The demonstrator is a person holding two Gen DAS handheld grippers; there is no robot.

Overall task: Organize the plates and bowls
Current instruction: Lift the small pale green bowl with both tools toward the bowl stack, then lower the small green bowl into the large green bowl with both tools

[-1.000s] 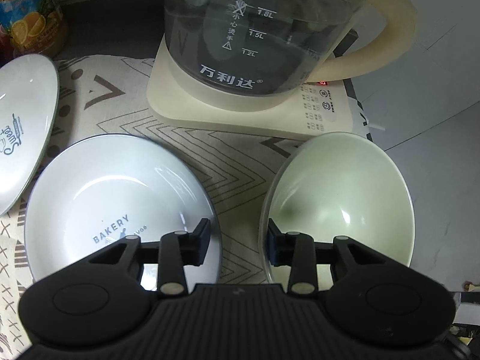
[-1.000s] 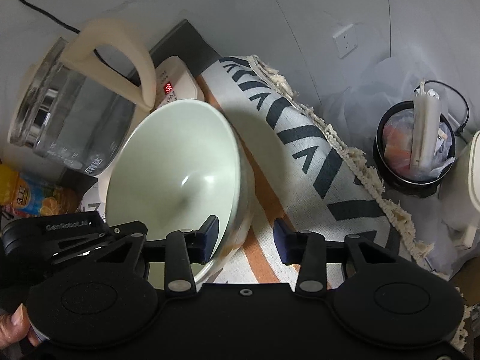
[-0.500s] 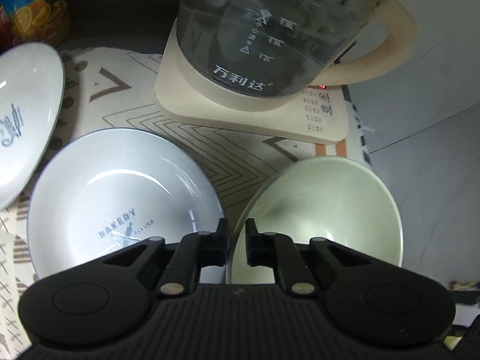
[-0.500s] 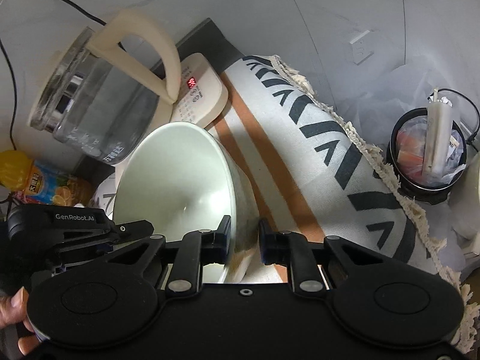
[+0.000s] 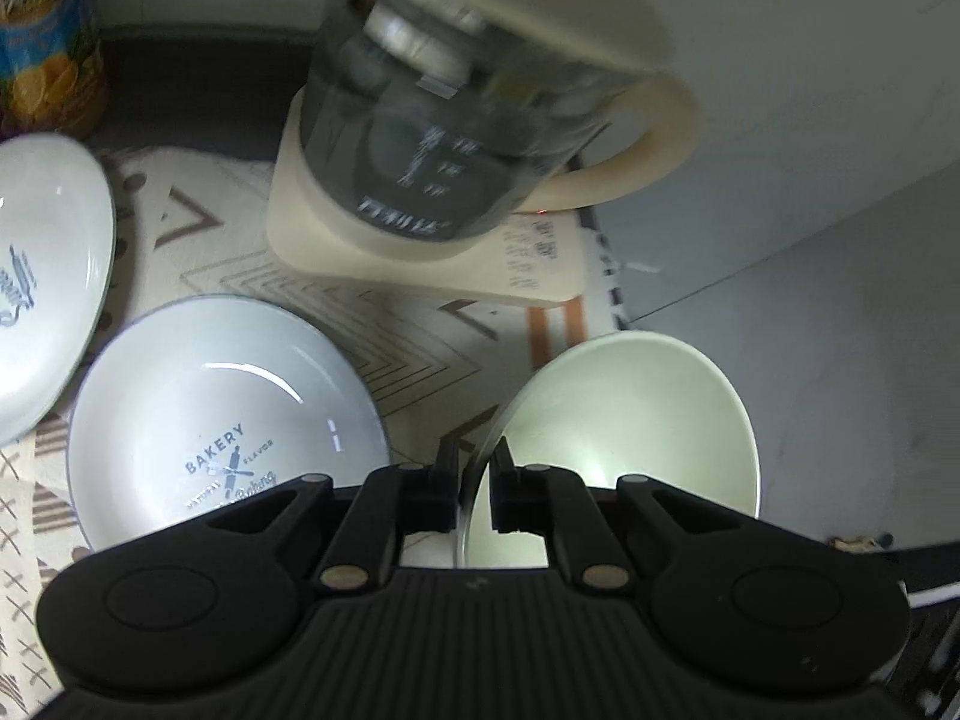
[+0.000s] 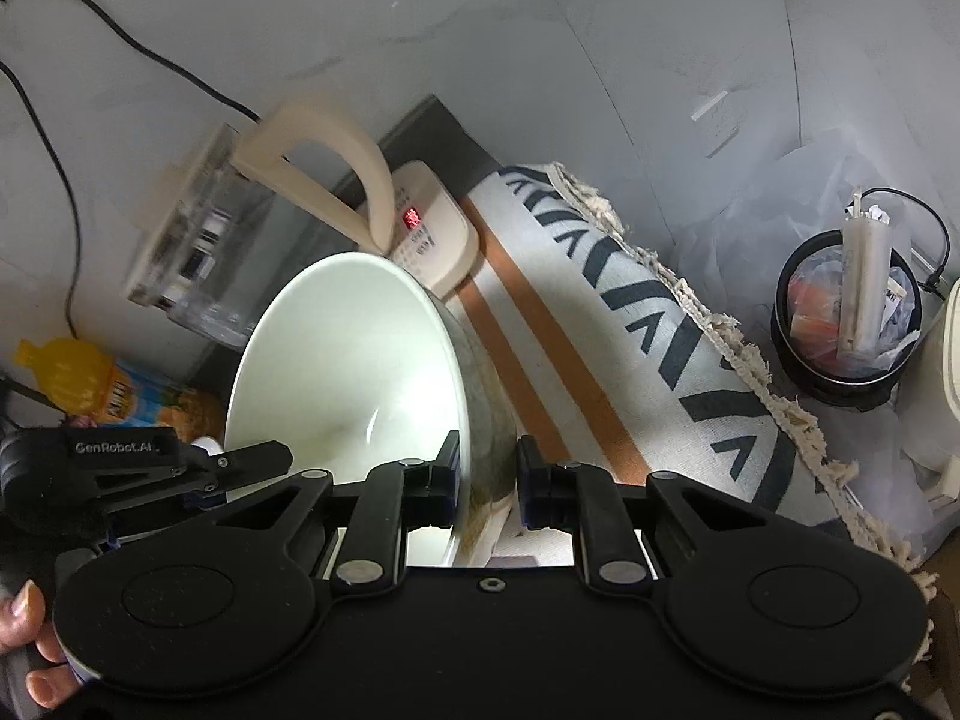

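Both hand-held grippers pinch the rim of one pale green bowl (image 5: 636, 420): the left hand-held gripper (image 5: 474, 480) on its left edge, the right hand-held gripper (image 6: 487, 474) on its right wall. Glossy and plain inside, the bowl is tilted above the patterned cloth (image 5: 396, 336), beside a white "BAKERY" plate (image 5: 222, 414) and before the glass kettle (image 5: 456, 108).

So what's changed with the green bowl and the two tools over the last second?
Both tools closed on the green bowl: the left tool and the right tool went from open to clamped on its rim at separate spots. Both cameras have drawn back from the kettle, and the bowl looks lifted, though I can't be sure. The bakery plate, the second plate and the kettle kept their places.
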